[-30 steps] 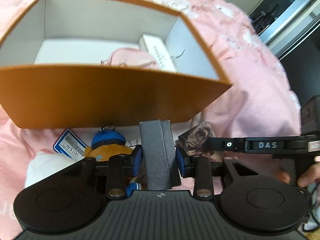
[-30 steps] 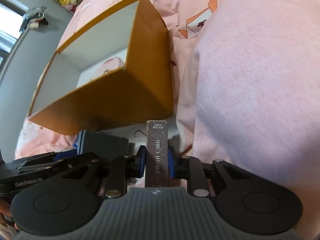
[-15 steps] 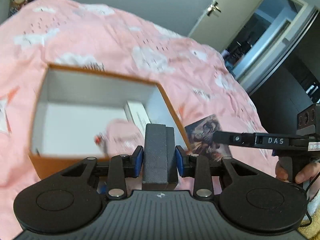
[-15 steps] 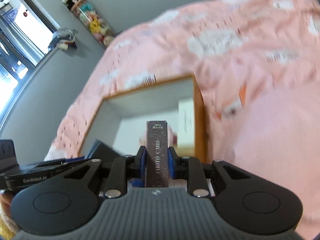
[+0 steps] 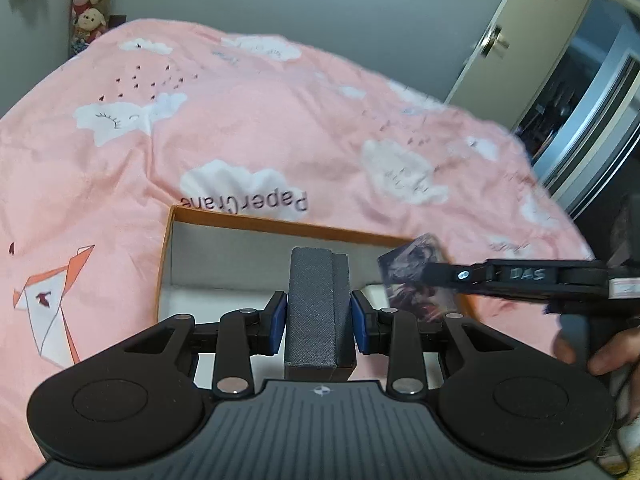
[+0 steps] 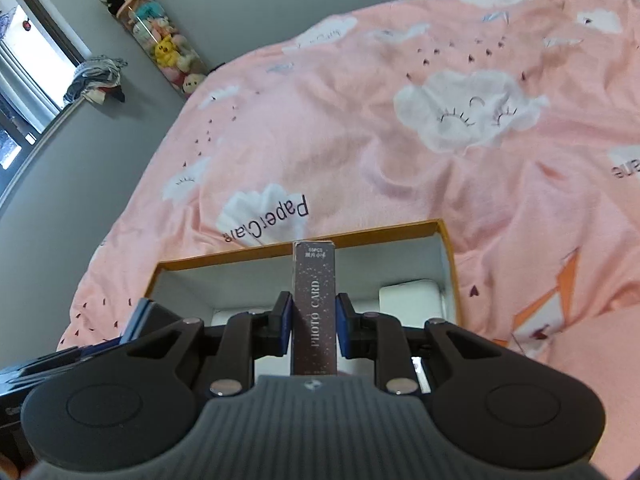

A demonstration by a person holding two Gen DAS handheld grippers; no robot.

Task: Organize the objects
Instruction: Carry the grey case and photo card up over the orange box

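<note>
Grey case (image 5: 316, 312) sits clenched in the left tool (image 5: 318, 322); the right tool (image 6: 313, 326) grips a photo card box (image 6: 314, 304). Both hover above the orange box (image 6: 372, 236) on the pink bed (image 6: 400, 140).

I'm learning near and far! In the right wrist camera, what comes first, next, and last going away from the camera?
Right hand-held gripper clamping the photo card box → orange box → pink cloud bedspread → tube of plush toys at the wall.
</note>
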